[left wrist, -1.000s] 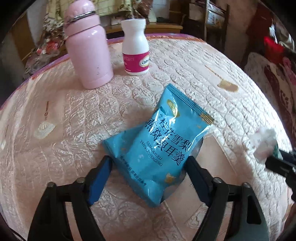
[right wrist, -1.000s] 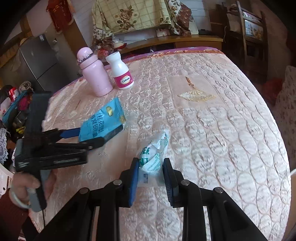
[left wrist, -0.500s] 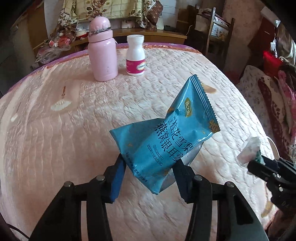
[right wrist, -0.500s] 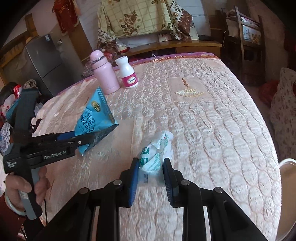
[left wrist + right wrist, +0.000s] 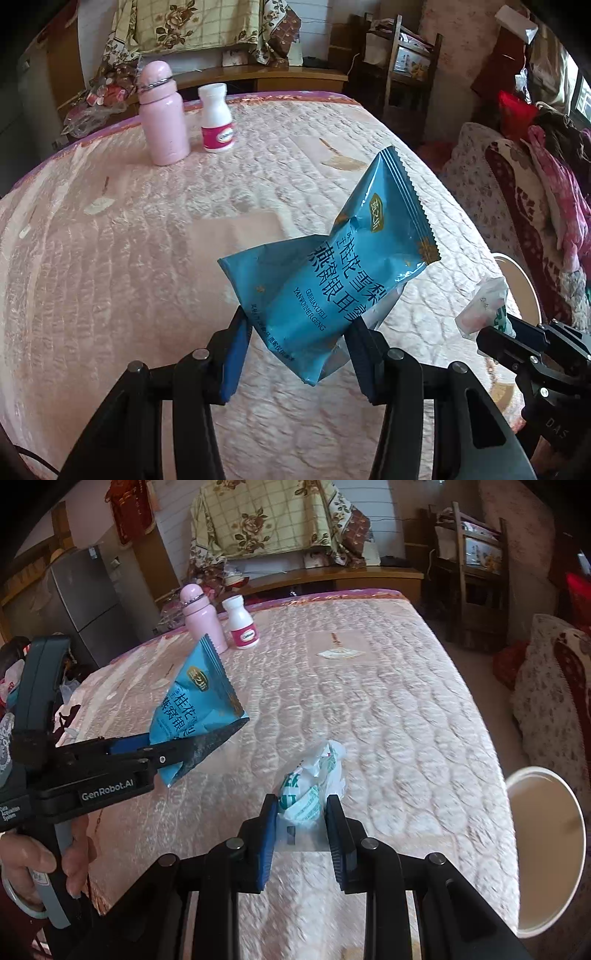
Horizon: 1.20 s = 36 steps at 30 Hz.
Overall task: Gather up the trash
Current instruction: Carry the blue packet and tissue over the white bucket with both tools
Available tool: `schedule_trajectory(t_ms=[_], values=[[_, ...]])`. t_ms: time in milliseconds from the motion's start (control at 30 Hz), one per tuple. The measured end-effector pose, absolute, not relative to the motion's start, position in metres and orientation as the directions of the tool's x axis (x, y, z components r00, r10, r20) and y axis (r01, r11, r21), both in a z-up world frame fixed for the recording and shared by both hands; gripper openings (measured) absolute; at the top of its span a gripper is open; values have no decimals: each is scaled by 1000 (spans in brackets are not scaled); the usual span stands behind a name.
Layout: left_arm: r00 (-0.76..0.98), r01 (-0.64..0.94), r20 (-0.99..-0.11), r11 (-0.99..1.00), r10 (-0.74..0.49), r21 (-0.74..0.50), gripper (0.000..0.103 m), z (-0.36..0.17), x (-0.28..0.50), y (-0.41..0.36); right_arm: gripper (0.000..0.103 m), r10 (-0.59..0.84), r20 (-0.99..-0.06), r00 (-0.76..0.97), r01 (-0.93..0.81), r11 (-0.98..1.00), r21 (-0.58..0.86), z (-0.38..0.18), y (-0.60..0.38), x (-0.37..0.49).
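Right wrist view: white bin (image 5: 546, 864) at the far right, beside the quilted bed (image 5: 369, 709) and below its edge — the landmark for all that follows. Right gripper (image 5: 301, 825) nearer to it, pinching a crumpled white-and-green wrapper (image 5: 310, 786) held above the quilt, left of the bin. Left gripper (image 5: 199, 744) farther left again, clamped on a blue snack packet (image 5: 195, 705) lifted off the bed, long axis tilted up and away.

Left wrist view: same packet (image 5: 332, 273) squeezed between the blue pads (image 5: 234, 363), bin rim (image 5: 524, 284) off to the right beyond the wrapper (image 5: 484, 310). Judged next: carry rightward and down to the bin, right hand first.

Readable: "GUIHUAXUELI YANWOYINERGENG" plus large Chinese characters on the packet; "GenRobot.AI" on the left tool. Pink flask (image 5: 203, 618) and white pill bottle (image 5: 242, 624) stand far left of the bin — label too small to read.
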<state>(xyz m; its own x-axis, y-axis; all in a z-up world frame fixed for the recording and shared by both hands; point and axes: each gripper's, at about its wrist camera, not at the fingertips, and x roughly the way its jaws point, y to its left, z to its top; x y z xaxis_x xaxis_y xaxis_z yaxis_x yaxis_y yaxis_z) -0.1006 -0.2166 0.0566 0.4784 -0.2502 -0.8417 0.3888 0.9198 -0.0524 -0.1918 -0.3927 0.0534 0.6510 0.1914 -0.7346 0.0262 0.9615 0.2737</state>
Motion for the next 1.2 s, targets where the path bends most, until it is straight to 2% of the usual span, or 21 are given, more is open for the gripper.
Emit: schedule_trajectory(t_ms=[1200], values=[[409, 578, -843, 814, -349, -56, 52, 46, -167, -360, 28, 25, -740, 672, 297, 906, 301, 42, -517, -288]])
